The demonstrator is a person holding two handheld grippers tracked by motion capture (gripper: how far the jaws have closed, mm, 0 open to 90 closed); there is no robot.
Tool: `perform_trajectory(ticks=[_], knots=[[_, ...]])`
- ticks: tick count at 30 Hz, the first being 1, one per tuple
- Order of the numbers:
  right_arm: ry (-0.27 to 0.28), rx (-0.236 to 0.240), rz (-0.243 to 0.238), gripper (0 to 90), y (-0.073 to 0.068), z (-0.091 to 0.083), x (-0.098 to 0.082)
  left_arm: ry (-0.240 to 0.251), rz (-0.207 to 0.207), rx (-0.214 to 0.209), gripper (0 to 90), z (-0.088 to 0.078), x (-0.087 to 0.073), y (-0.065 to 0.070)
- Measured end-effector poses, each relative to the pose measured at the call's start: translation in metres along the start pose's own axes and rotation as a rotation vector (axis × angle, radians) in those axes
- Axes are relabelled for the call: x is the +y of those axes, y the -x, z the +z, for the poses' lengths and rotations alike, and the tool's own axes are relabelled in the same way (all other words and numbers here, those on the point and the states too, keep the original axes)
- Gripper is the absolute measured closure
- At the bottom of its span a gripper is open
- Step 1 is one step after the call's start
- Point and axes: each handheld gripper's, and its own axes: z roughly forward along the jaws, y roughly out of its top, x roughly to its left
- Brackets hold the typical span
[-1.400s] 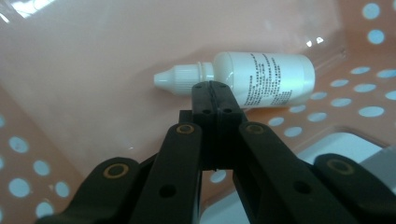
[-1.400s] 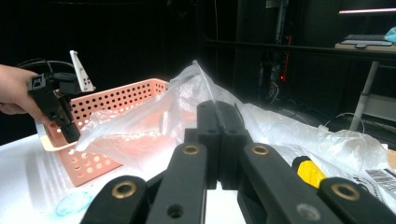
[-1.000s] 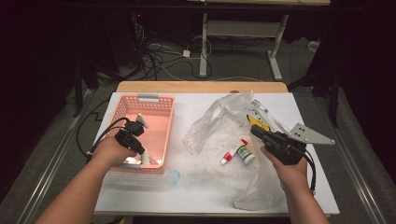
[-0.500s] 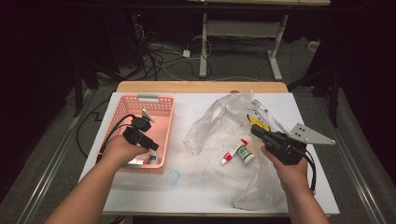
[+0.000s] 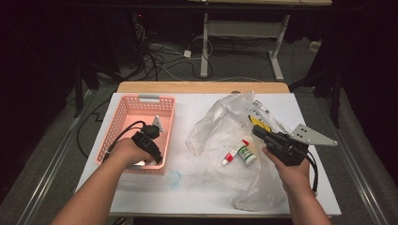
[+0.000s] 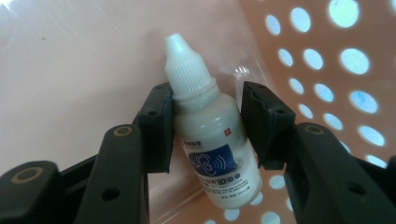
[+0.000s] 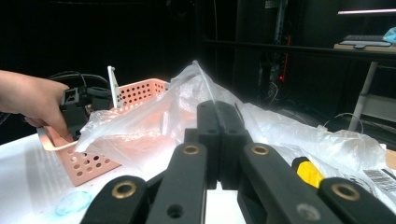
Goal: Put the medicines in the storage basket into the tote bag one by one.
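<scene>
A small white dropper bottle [image 6: 210, 140] with a blue label stands between the jaws of my left gripper [image 6: 205, 93], down inside the pink basket [image 5: 141, 108] by its near wall. The left jaw touches the bottle; a thin gap shows at the right jaw, so the gripper is open. In the high view the left gripper [image 5: 157, 157] points down into the basket's near right corner. My right gripper [image 5: 256, 131] hovers over the crumpled clear plastic bag [image 5: 220, 126], jaws shut together on nothing [image 7: 218, 105].
On the bag lie a red-capped tube [image 5: 232, 157], a green-and-white bottle [image 5: 246, 153] and a yellow item [image 5: 258, 123]. A pale blue ring [image 5: 174, 178] lies on the white tabletop in front of the basket. Cables trail from both grippers.
My left hand has shifted right along the basket's near side and stayed low inside it. The right gripper and the bag have not moved.
</scene>
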Motion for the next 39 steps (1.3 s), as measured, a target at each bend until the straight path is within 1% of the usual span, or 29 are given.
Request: perform_trajectory(ticks=[2,6,10,15,17,19,23,25,26,28,30,33,36,39], knots=[[-0.002,-0.001,0.002,90.0,0.000,0.000,0.000,0.018,-0.002,0.006,56.2,0.000,0.000,0.002],[-0.005,0.000,-0.003,90.0,0.000,0.001,-0.001,0.042,0.013,0.024,57.2,-0.002,-0.003,0.003],[-0.004,-0.001,-0.004,90.0,0.000,0.001,-0.001,0.088,0.004,0.025,57.6,-0.005,-0.006,0.003],[-0.005,-0.003,-0.005,90.0,0.000,0.000,-0.001,0.162,-0.003,0.022,57.8,-0.011,-0.012,0.002],[-0.005,-0.003,-0.005,90.0,0.000,0.000,-0.001,0.199,-0.005,0.019,57.8,-0.013,-0.016,0.002],[-0.006,-0.003,-0.006,90.0,0.000,0.000,-0.001,0.223,0.004,0.026,57.7,-0.015,-0.020,0.002],[-0.005,-0.003,-0.008,90.0,0.000,0.000,0.000,0.272,-0.001,0.026,57.9,-0.018,-0.029,0.002],[-0.002,-0.001,-0.010,90.0,0.000,0.000,0.000,0.313,-0.006,0.033,58.0,-0.020,-0.035,0.002],[-0.004,-0.001,-0.007,90.0,-0.001,0.000,0.000,0.337,-0.003,0.046,57.9,-0.021,-0.037,0.002],[-0.002,-0.002,-0.010,90.0,-0.001,0.000,0.000,0.413,0.025,0.081,58.0,-0.025,-0.044,0.006],[0.002,0.000,-0.012,90.0,-0.001,0.000,0.001,0.458,0.030,0.092,58.0,-0.026,-0.051,0.009],[0.001,-0.001,-0.008,90.0,0.000,-0.001,0.001,0.505,0.035,0.101,58.0,-0.027,-0.059,0.011],[-0.001,0.001,-0.012,90.0,-0.001,0.000,0.000,0.548,0.032,0.094,58.1,-0.027,-0.067,0.013],[-0.003,0.003,-0.018,90.0,-0.002,0.000,0.000,0.593,0.048,0.125,58.1,-0.027,-0.073,0.019]])
